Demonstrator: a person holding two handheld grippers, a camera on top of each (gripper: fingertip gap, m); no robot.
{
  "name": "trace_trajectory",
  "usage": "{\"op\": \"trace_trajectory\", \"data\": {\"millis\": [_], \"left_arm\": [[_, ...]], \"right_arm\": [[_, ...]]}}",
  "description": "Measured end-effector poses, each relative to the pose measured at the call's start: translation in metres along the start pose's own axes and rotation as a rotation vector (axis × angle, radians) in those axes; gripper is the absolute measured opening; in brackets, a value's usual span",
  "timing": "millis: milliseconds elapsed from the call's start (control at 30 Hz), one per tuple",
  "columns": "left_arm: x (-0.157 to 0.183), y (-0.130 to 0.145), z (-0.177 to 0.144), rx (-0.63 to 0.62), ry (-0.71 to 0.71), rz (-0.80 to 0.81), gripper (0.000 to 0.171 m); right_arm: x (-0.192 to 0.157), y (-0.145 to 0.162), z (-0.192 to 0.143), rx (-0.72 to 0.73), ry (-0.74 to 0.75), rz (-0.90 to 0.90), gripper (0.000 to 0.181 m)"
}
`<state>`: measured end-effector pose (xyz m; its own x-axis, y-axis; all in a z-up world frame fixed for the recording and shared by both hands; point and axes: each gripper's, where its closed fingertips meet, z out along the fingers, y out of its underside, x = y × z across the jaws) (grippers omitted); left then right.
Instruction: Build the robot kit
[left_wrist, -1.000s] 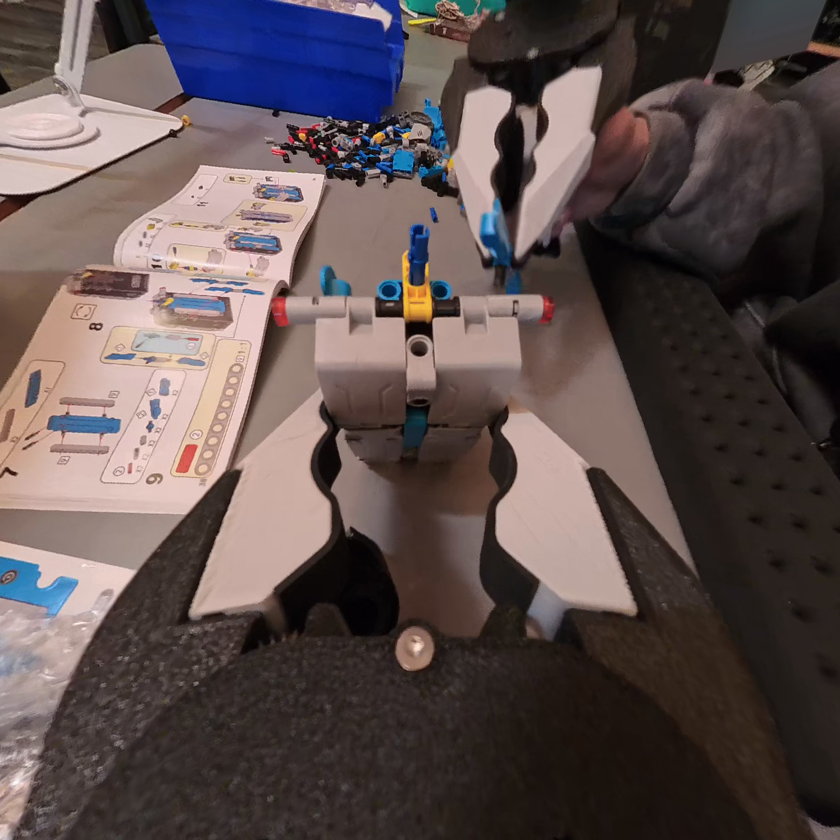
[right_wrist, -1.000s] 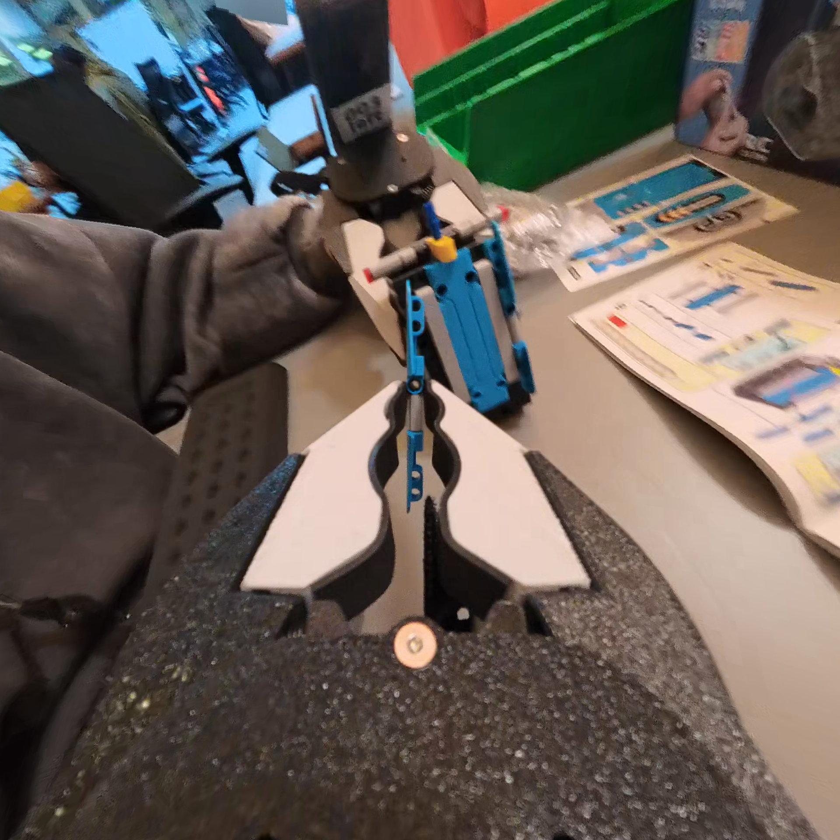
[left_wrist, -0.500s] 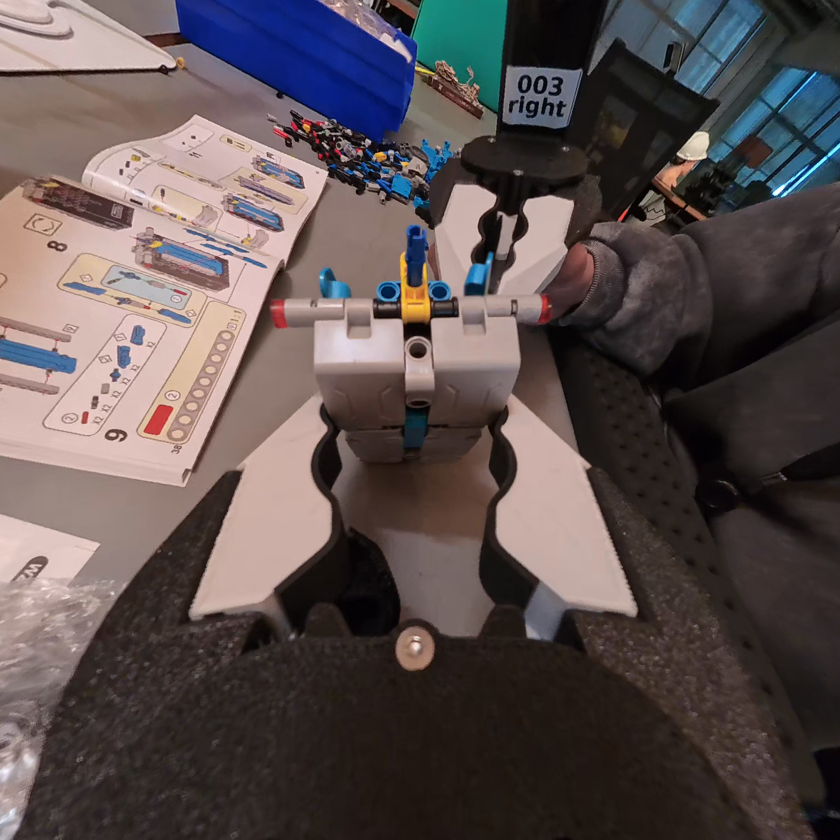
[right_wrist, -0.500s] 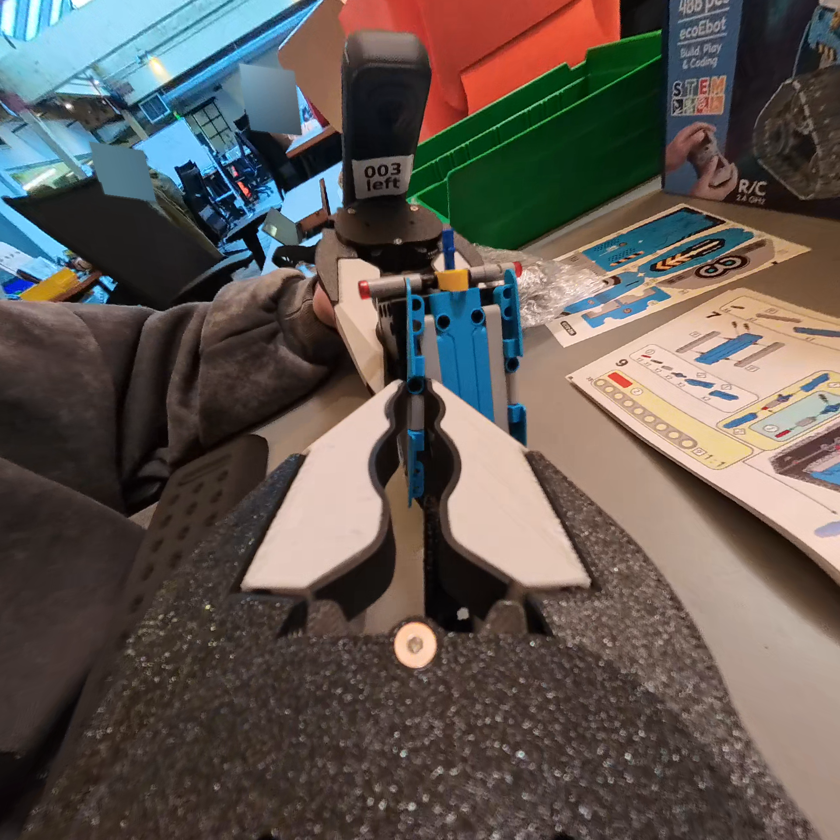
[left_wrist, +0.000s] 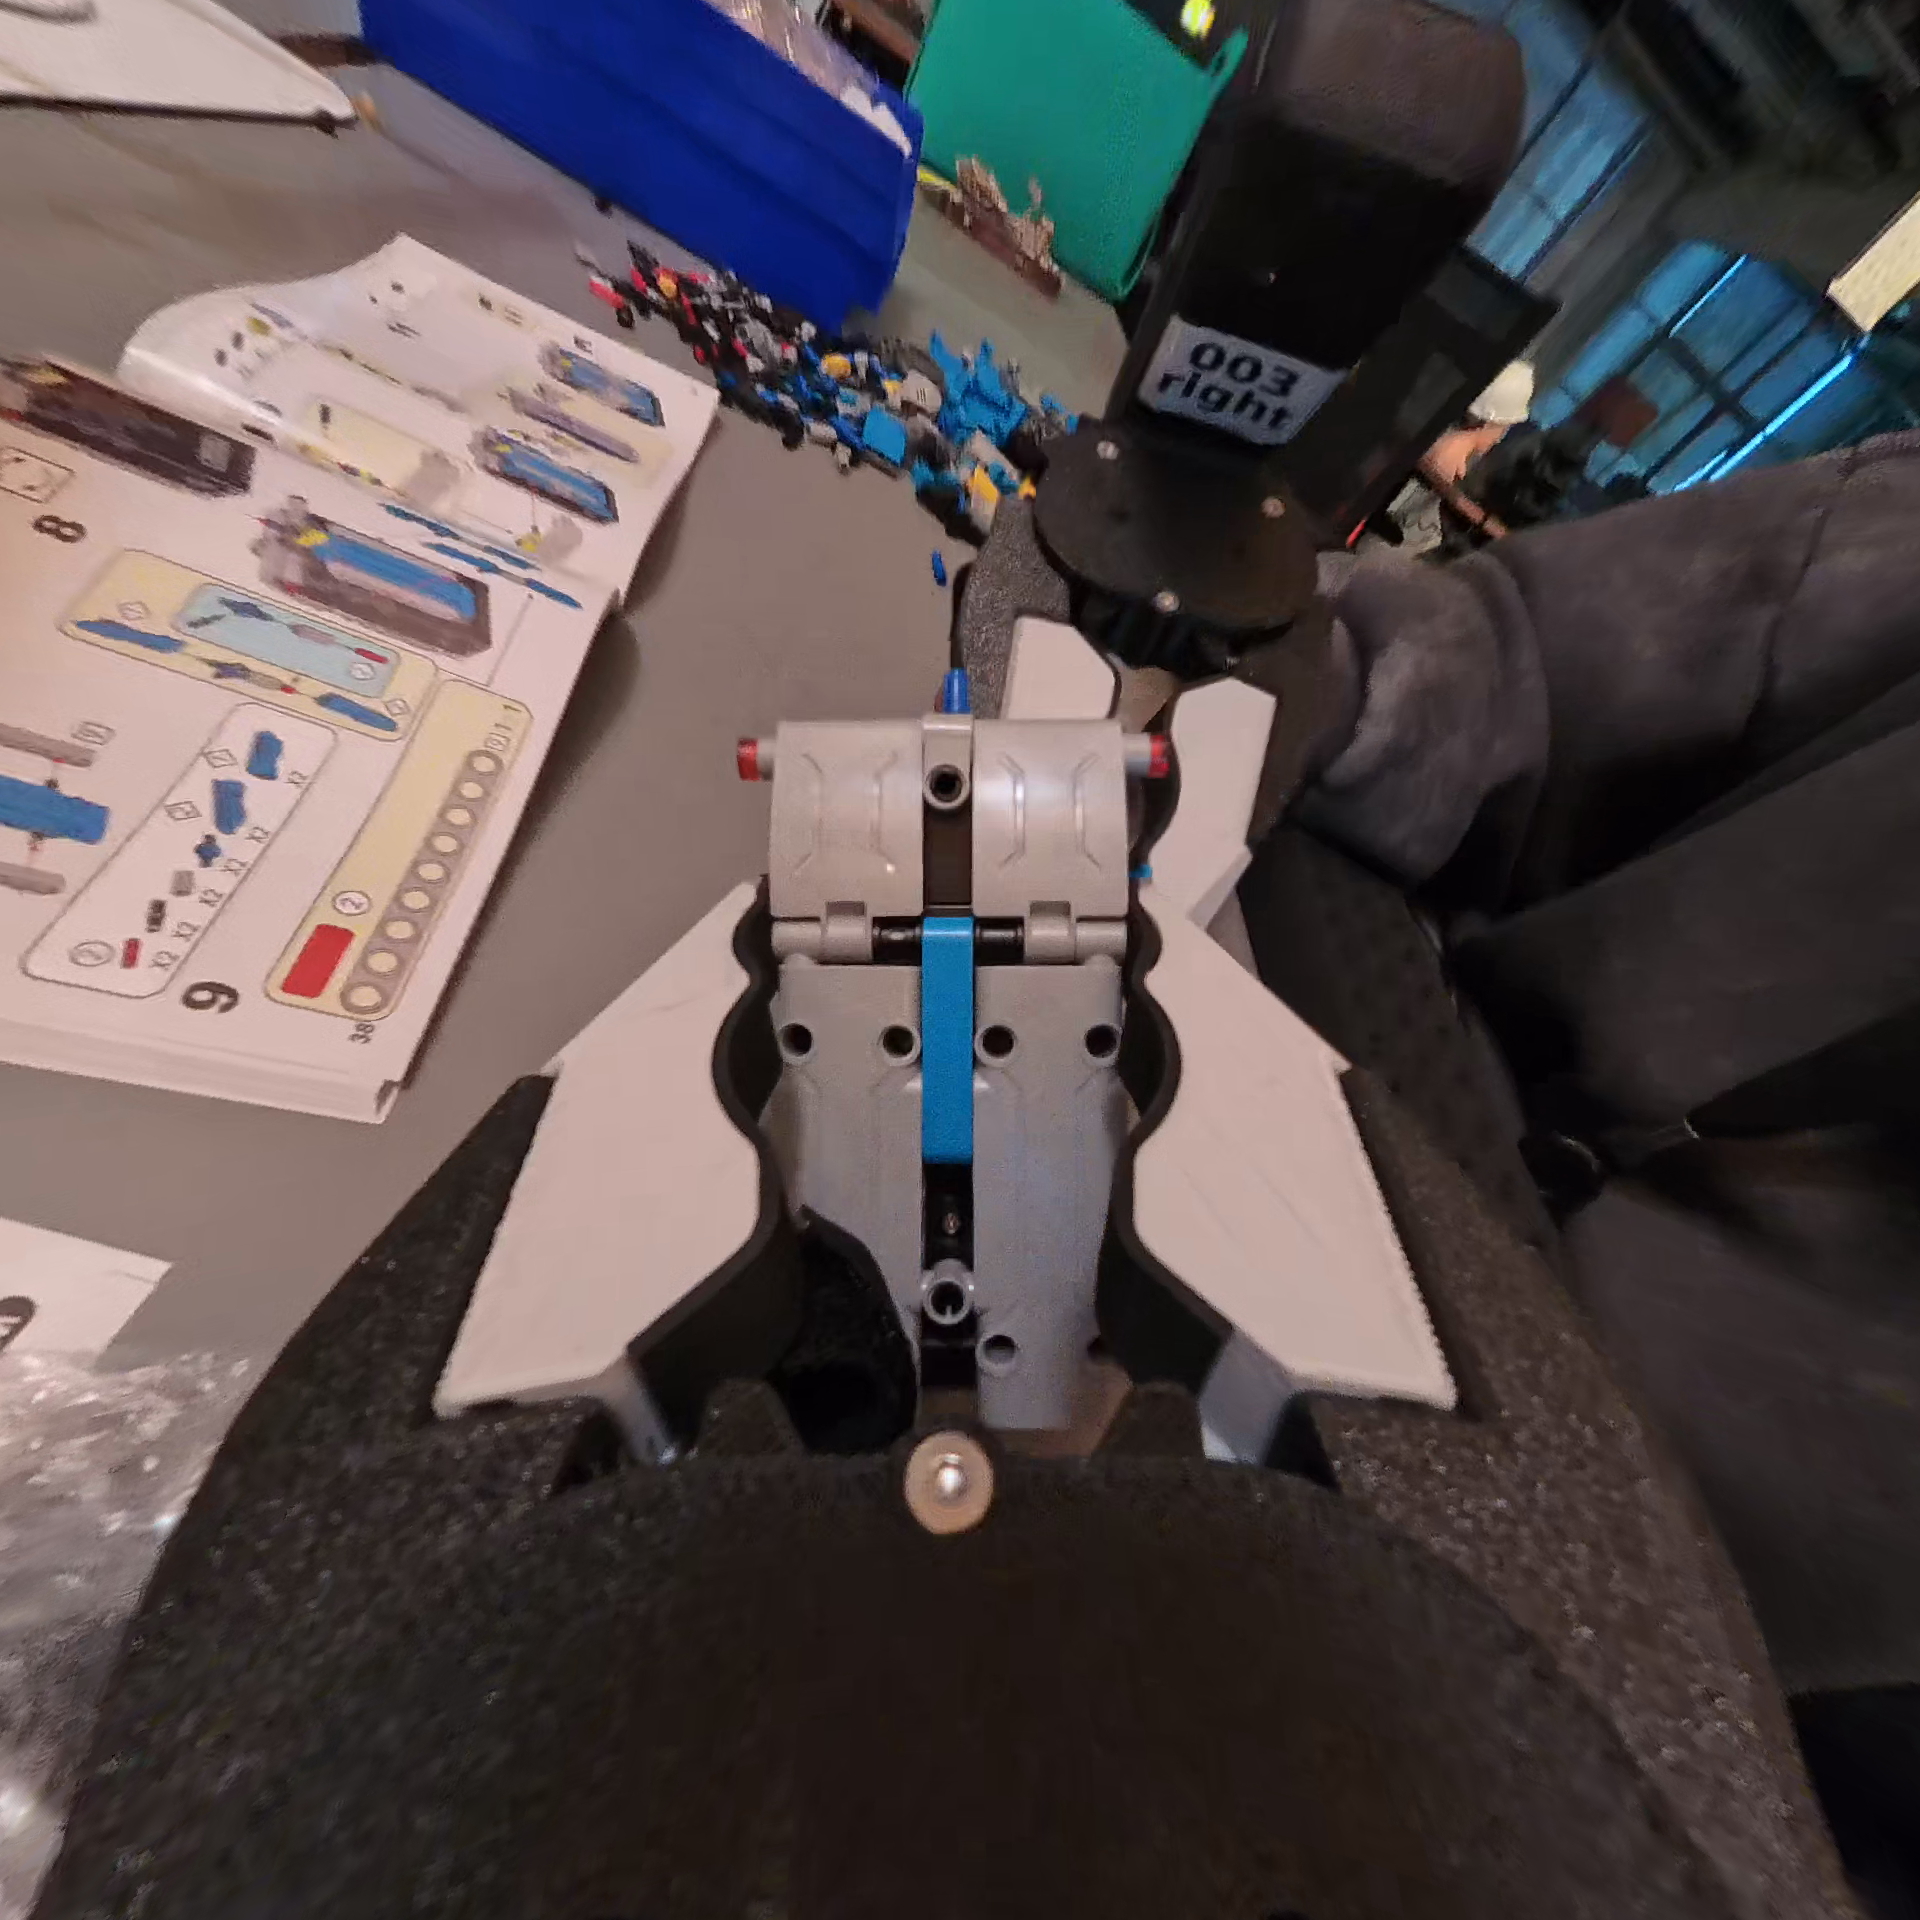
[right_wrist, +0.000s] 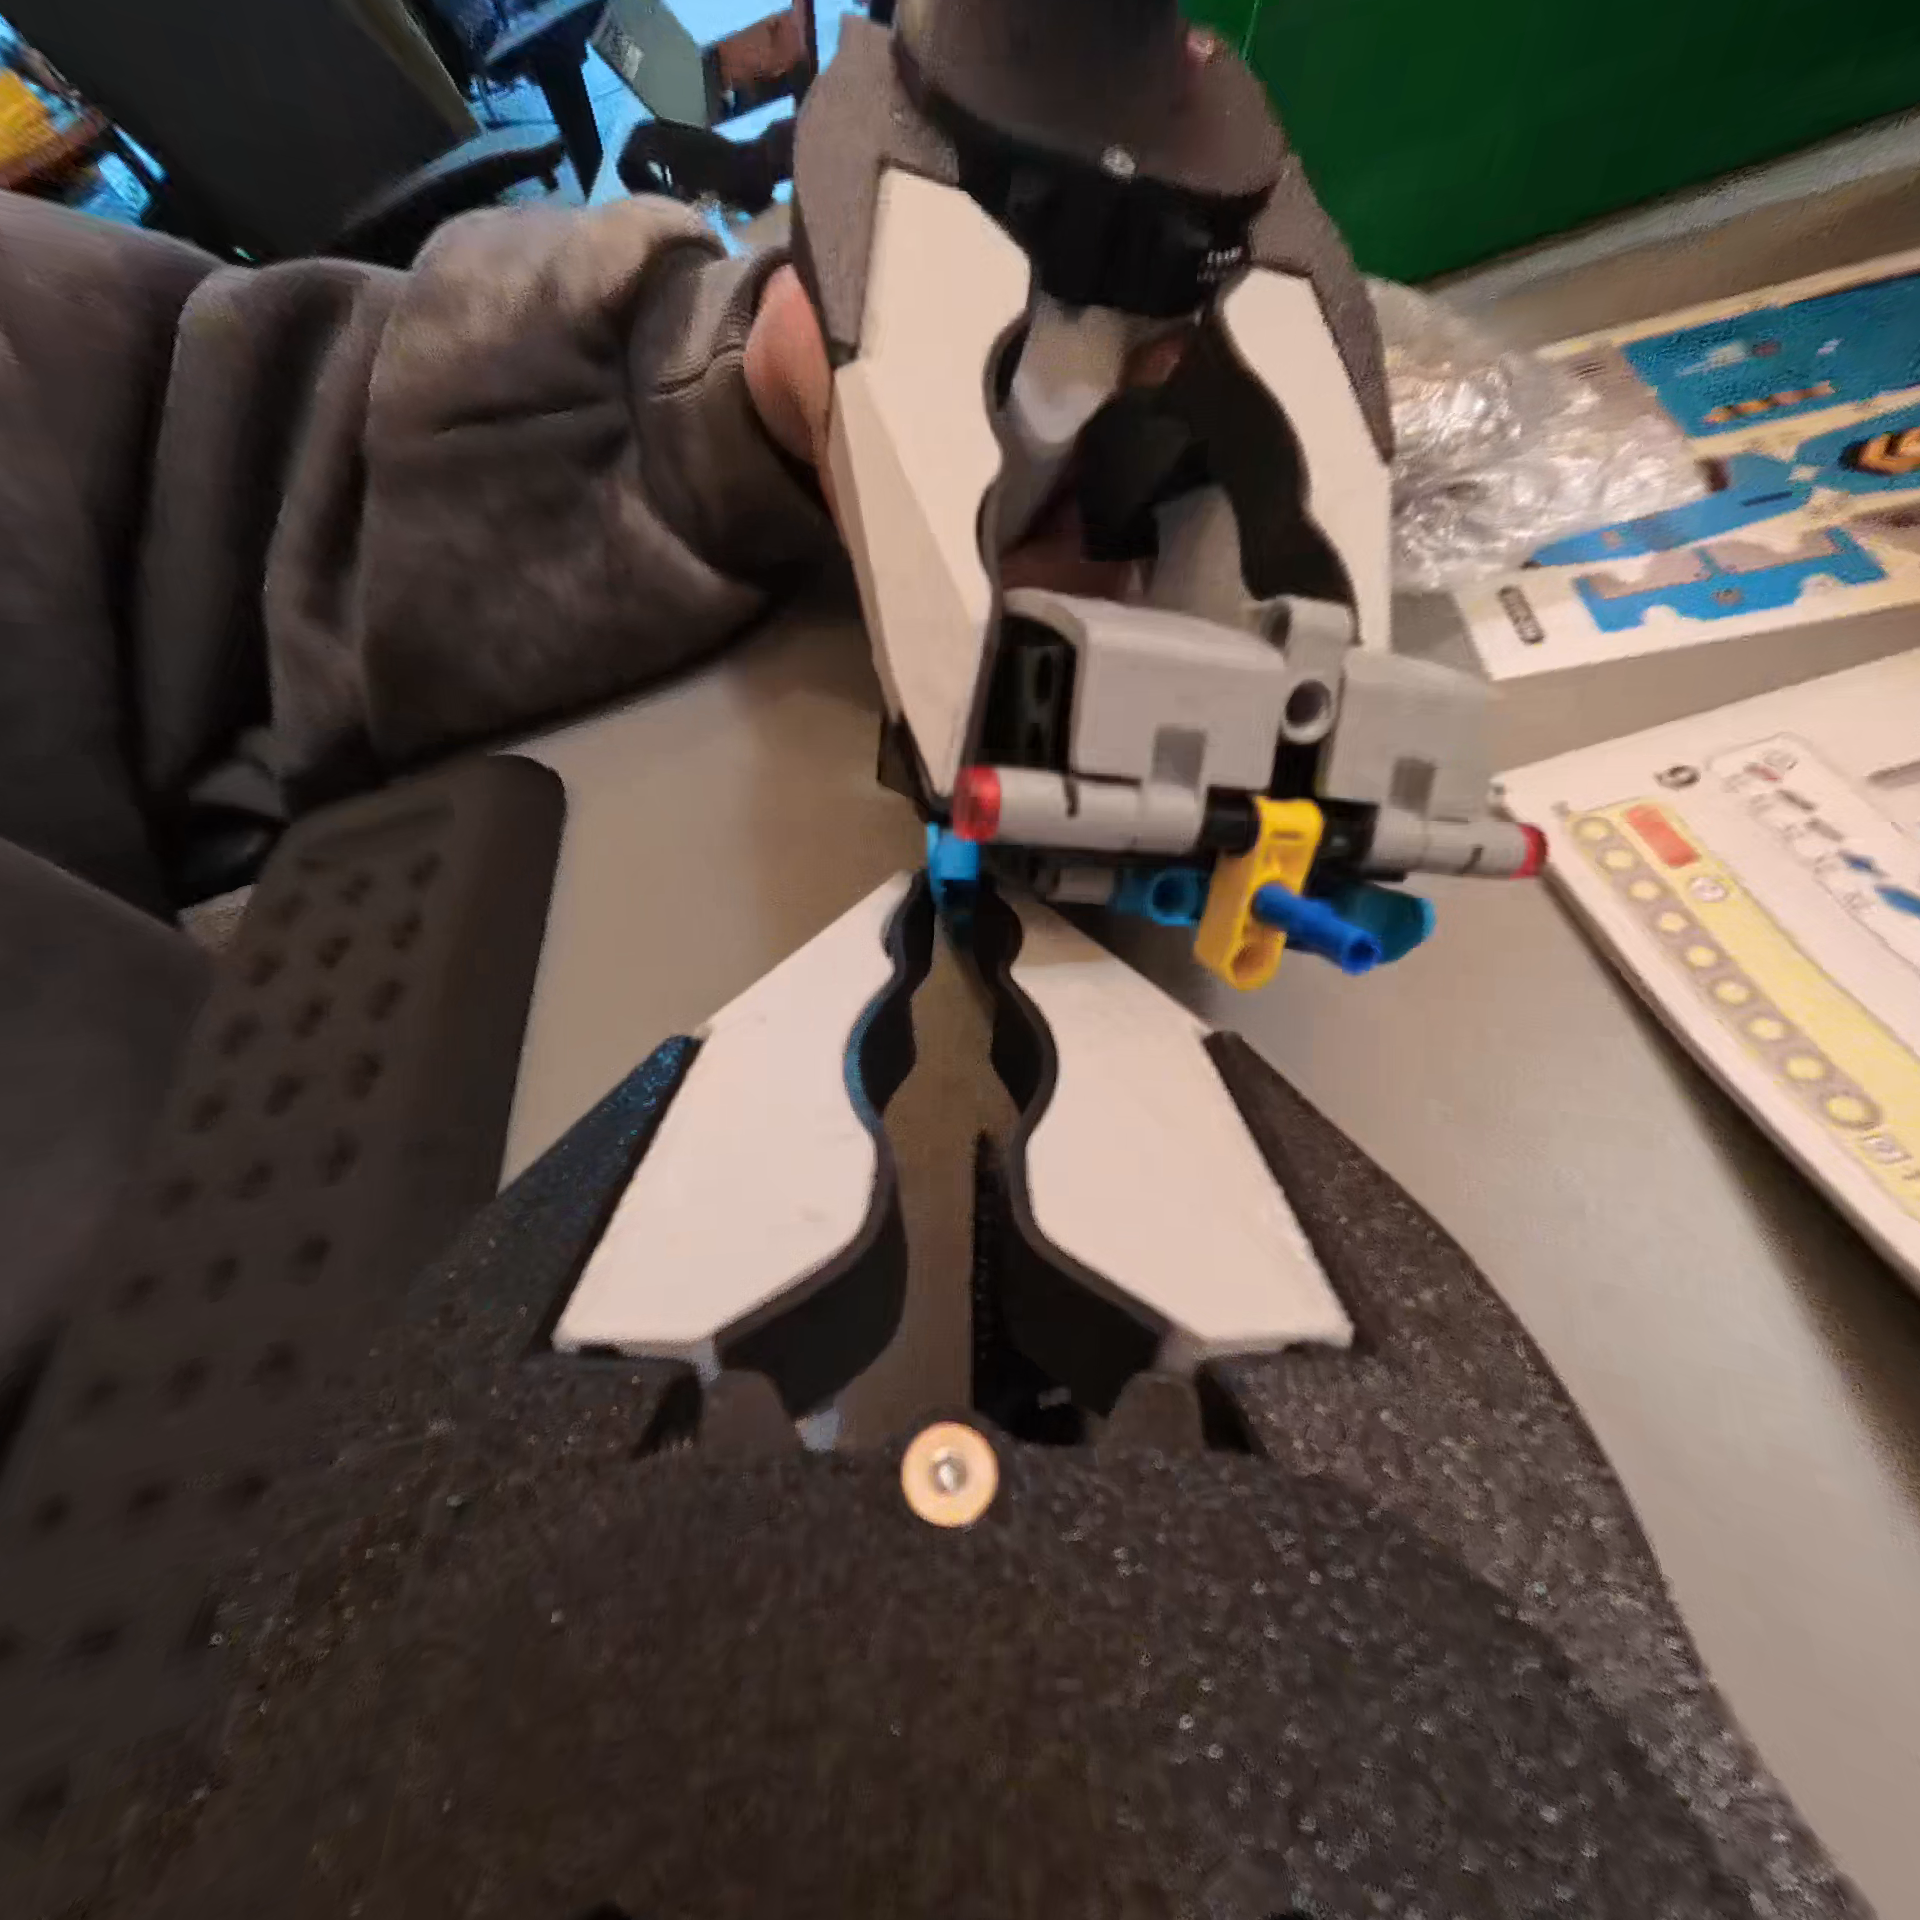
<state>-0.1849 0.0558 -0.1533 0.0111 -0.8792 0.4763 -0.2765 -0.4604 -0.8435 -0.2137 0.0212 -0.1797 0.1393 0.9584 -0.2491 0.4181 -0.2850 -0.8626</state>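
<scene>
My left gripper (left_wrist: 948, 904) is shut on a grey brick assembly (left_wrist: 945, 821) with a blue strip down its middle and a red-tipped axle across its far end. In the right wrist view the assembly (right_wrist: 1174, 686) hangs nose-down from the left gripper's white fingers (right_wrist: 914, 468), with a yellow connector (right_wrist: 1257, 894) and a blue pin (right_wrist: 1314, 925) on its underside. My right gripper (right_wrist: 956, 899) is shut on a thin blue beam (right_wrist: 951, 862). The beam's tip touches the assembly's left corner under the red axle end (right_wrist: 977, 802). The right gripper (left_wrist: 1143, 675) shows just behind the assembly.
An open instruction booklet (left_wrist: 312, 727) lies left on the grey table. A pile of loose pieces (left_wrist: 862, 384) and a blue bin (left_wrist: 644, 135) lie beyond. A green bin (right_wrist: 1558, 125), a plastic bag (right_wrist: 1507, 457) and a sticker sheet (right_wrist: 1714, 499) sit far right. A black perforated pad (right_wrist: 312, 1039) and a grey sleeve (right_wrist: 468, 468) lie left.
The left gripper has tilted the assembly so its grey top faces its camera. The right gripper has moved in with the blue beam until its tip meets the assembly's corner.
</scene>
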Motion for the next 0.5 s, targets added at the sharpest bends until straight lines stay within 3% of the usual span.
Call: {"op": "trace_trajectory", "data": {"millis": [167,333,500], "left_arm": [[-0.013,-0.002,-0.011,0.021,-0.041,-0.057,0.065],[-0.014,-0.005,-0.011,0.046,-0.028,-0.110,0.065],[-0.008,-0.025,-0.012,0.167,0.029,-0.155,0.064]], "right_arm": [[0.021,-0.020,-0.023,0.156,0.022,0.118,0.006],[0.021,-0.022,-0.022,0.159,0.009,0.146,0.007],[0.022,-0.043,-0.037,0.272,-0.008,0.189,0.006]]}}
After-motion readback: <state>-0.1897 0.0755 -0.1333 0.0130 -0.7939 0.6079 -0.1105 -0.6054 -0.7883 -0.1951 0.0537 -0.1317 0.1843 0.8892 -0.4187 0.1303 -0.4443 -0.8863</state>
